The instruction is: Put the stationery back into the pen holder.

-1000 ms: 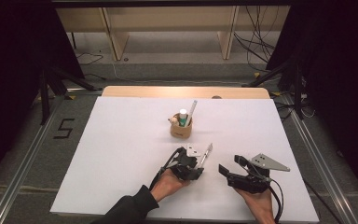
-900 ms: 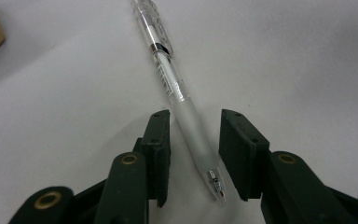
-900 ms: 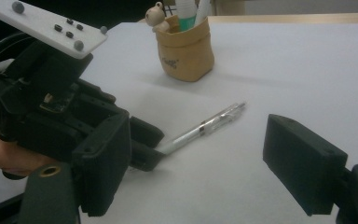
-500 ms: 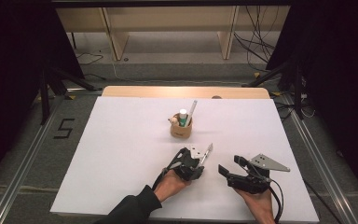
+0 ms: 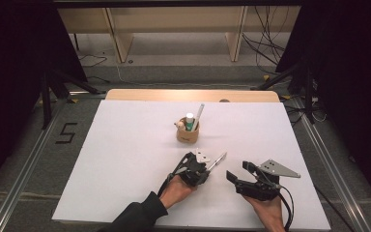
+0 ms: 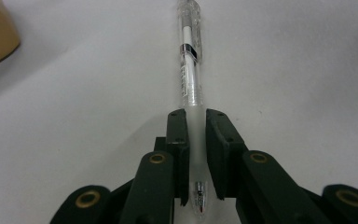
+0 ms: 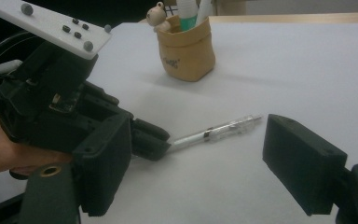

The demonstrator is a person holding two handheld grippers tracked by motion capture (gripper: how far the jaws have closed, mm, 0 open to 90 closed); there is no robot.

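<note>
Grasp step: left gripper (image 6: 196,140) jaws just closing, now clamped on pen (image 6: 189,79) lying on bench (image 5: 125,159). Right gripper (image 7: 196,172) jaws apart, idle. Next: lift pen, likely to holder (image 5: 187,131).

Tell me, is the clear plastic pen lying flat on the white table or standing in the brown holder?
Lying flat. The clear plastic pen rests on the white table, apart from the brown holder.
</note>
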